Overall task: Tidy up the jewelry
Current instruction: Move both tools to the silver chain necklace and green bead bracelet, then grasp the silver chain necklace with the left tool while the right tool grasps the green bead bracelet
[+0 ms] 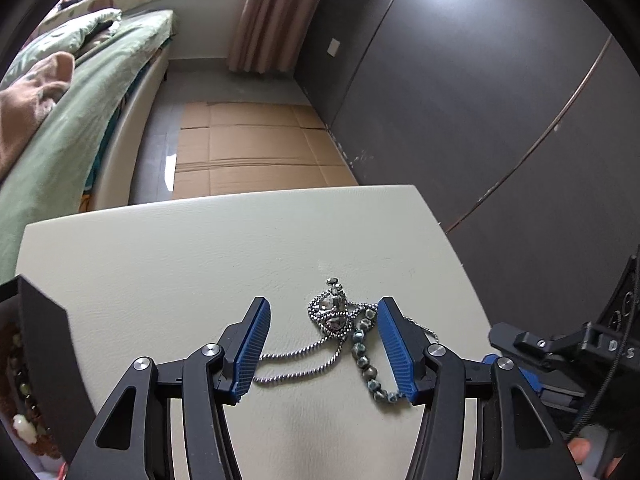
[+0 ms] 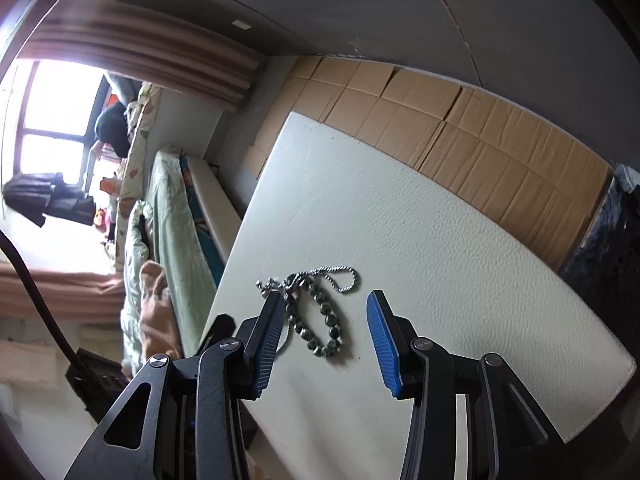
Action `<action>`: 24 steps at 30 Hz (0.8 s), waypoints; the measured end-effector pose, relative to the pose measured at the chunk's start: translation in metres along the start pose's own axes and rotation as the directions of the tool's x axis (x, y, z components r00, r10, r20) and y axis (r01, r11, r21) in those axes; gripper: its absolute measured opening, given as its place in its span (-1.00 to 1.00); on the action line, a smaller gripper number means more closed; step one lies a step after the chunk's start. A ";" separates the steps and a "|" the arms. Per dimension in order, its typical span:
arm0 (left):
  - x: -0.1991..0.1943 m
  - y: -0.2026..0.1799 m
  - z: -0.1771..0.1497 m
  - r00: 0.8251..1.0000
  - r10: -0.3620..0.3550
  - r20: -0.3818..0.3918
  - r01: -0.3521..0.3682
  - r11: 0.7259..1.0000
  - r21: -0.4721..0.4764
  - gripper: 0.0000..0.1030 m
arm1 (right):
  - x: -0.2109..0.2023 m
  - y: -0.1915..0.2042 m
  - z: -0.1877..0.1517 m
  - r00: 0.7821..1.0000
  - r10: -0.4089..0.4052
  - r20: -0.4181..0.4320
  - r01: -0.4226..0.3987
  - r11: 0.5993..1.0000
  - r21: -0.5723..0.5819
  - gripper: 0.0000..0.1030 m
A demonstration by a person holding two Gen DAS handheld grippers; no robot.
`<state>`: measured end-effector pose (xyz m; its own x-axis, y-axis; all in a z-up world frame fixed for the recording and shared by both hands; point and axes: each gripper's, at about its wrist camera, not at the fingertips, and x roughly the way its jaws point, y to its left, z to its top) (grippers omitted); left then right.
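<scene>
I see both claws, left gripper (image 1: 324, 344) and right gripper (image 2: 322, 330), spread wide w/ the tangled necklace (image 1: 332, 316) and bead bracelet (image 2: 320, 328) between their fingers, mid-desk (image 1: 160, 264).

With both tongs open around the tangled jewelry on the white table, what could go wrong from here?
1. The silver ball-chain necklace with its crystal pendant crosses the green beaded bracelet; lifting one may drag the other along.
2. The left tongs and the right tongs both straddle the same pile, so they might collide or pull against each other.
3. In the right wrist view the pile lies near the edge of the white leather-textured table, so a drag might send it off.
</scene>
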<state>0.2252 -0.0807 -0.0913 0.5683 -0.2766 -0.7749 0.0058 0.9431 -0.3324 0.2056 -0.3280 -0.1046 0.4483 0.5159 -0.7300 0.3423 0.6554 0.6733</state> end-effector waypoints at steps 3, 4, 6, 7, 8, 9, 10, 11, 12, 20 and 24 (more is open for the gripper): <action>0.011 -0.003 -0.001 1.000 0.014 -0.012 -0.014 1.000 0.015 -0.01 | 0.004 -0.002 0.004 1.000 -0.003 -0.007 0.003 1.000 0.024 -0.15; 0.013 -0.003 0.000 1.000 0.018 -0.015 -0.017 1.000 0.020 -0.02 | 0.006 -0.002 0.004 1.000 -0.003 -0.009 0.003 1.000 0.031 -0.15; 0.020 -0.005 -0.001 0.999 0.027 -0.020 -0.026 0.999 0.032 -0.08 | 0.008 -0.001 0.005 1.000 0.000 -0.012 0.001 0.999 0.036 -0.15; 0.024 -0.007 -0.001 0.999 0.033 -0.025 -0.032 0.999 0.040 -0.09 | 0.010 0.000 0.005 1.000 0.001 -0.014 -0.001 0.999 0.037 -0.15; 0.026 -0.007 -0.001 0.999 0.036 -0.028 -0.034 0.998 0.046 -0.09 | 0.012 0.001 0.005 1.000 0.003 -0.016 -0.002 0.999 0.036 -0.15; 0.029 -0.007 0.000 0.999 0.038 -0.032 -0.036 0.998 0.053 -0.10 | 0.013 0.002 0.005 1.000 0.003 -0.017 -0.003 0.999 0.035 -0.15; 0.032 -0.008 0.000 0.998 0.042 -0.036 -0.040 0.998 0.058 -0.12 | 0.014 0.003 0.005 1.000 0.004 -0.019 -0.004 0.999 0.034 -0.15; 0.035 -0.009 -0.001 0.998 0.047 -0.041 -0.044 0.997 0.066 -0.18 | 0.015 0.004 0.005 1.000 0.005 -0.020 -0.004 0.999 0.033 -0.15; 0.038 -0.009 -0.002 0.997 0.052 -0.050 -0.048 0.996 0.073 -0.24 | 0.017 0.005 0.005 1.000 0.003 -0.023 -0.003 1.000 0.031 -0.15; 0.035 -0.006 -0.006 0.999 0.035 -0.027 -0.032 0.994 0.109 -0.85 | 0.025 0.012 0.003 0.998 -0.050 -0.030 0.049 0.998 -0.026 -0.15; 0.023 0.002 -0.004 1.000 0.022 -0.019 -0.021 0.997 0.074 -0.83 | 0.033 0.025 -0.002 0.994 -0.104 -0.043 0.098 0.988 -0.122 -0.15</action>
<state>0.2350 -0.0856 -0.1126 0.5525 -0.2589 -0.7923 0.0550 0.9598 -0.2753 0.2276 -0.2937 -0.1122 0.3739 0.4684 -0.8005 0.2814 0.7651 0.5791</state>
